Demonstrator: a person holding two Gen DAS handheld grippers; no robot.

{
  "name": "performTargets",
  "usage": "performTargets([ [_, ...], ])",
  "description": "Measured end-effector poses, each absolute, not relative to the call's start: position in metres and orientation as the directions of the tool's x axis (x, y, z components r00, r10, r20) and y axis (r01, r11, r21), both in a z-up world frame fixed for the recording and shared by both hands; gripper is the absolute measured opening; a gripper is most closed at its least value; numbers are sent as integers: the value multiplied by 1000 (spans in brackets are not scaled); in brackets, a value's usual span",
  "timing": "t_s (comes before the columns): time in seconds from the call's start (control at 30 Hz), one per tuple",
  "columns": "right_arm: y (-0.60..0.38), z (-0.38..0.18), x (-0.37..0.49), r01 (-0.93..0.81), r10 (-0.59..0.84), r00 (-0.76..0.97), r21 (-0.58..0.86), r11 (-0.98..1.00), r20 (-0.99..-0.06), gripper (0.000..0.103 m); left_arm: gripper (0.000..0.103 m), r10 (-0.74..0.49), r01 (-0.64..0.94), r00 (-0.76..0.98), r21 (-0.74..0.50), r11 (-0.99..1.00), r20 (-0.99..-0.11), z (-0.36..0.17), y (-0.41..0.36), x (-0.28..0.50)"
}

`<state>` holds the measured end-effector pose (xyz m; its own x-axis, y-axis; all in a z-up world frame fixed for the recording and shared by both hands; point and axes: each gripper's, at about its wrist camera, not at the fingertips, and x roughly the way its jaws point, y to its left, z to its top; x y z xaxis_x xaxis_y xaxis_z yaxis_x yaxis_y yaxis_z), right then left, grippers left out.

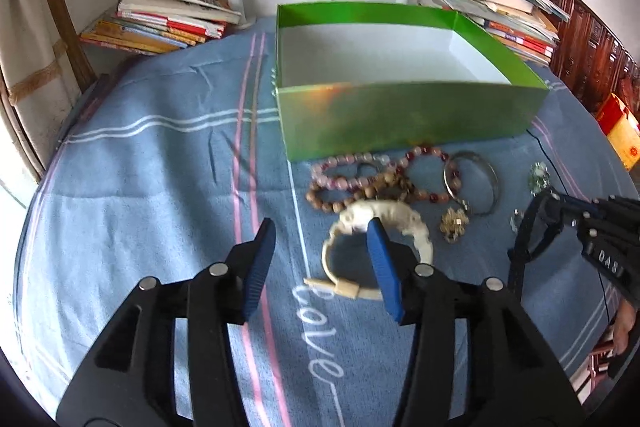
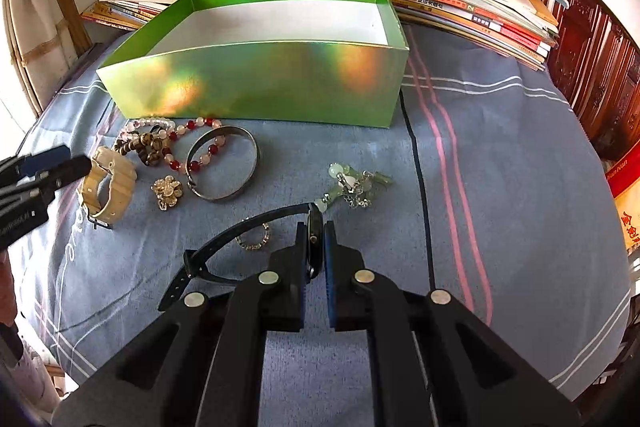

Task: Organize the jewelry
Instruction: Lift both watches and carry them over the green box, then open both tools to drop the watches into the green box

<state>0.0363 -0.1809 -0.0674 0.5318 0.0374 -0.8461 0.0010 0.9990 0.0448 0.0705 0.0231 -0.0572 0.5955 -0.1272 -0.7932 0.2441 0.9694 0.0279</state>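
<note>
Pick-up step. Right gripper [image 2: 316, 247], jaws clamped on black watch [image 2: 314, 233] just above the blue cloth [image 2: 480, 187]; left gripper [image 1: 320, 259], jaws parted, straddling cream watch [image 1: 380, 215]. Next: closing, then carrying both into the empty green box [image 2: 248, 83].

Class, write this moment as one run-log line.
left hand-held gripper: open beside cream watch | right hand-held gripper: shut on black watch | green box: empty
</note>
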Motion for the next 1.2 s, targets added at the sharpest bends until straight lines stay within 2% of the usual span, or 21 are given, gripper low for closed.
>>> performTargets([
  [0.17, -182, -72, 37, 7, 32, 520, 42, 999, -853, 8, 45, -157, 275, 545, -1, 961, -823, -73, 20, 73],
  [0.2, -183, -73, 37, 10, 28, 519, 39, 999, -855, 9, 40, -164, 282, 532, -9, 959, -831, -78, 17, 75],
  [0.23, -183, -75, 38, 12, 26, 517, 37, 999, -855, 9, 28, -168, 283, 522, -16, 959, -837, -81, 16, 76],
  [0.33, -183, -76, 39, 8, 38, 519, 49, 999, -854, 8, 21, -167, 270, 519, -25, 963, -838, -84, 16, 79],
  [0.4, -183, -73, 39, 0, 54, 527, 63, 998, -848, 8, 8, -177, 258, 522, -43, 965, -834, -81, 21, 78],
  [0.6, -181, -39, 38, -15, 43, 610, 43, 999, -792, 8, 8, -192, 248, 549, -61, 967, -813, -62, 24, 78],
  [0.9, -195, 33, 97, 7, 47, 759, 79, 997, -649, 8, 8, -204, 271, 670, -21, 962, -713, 12, 11, 115],
  [1.0, -194, 20, 136, 9, 63, 726, 102, 995, -685, 8, 8, -191, 266, 684, -3, 964, -705, 21, -2, 146],
  [1.2, -191, -19, 178, 32, 87, 653, 143, 989, -752, 8, 8, -166, 244, 635, -9, 970, -754, -7, -15, 198],
])
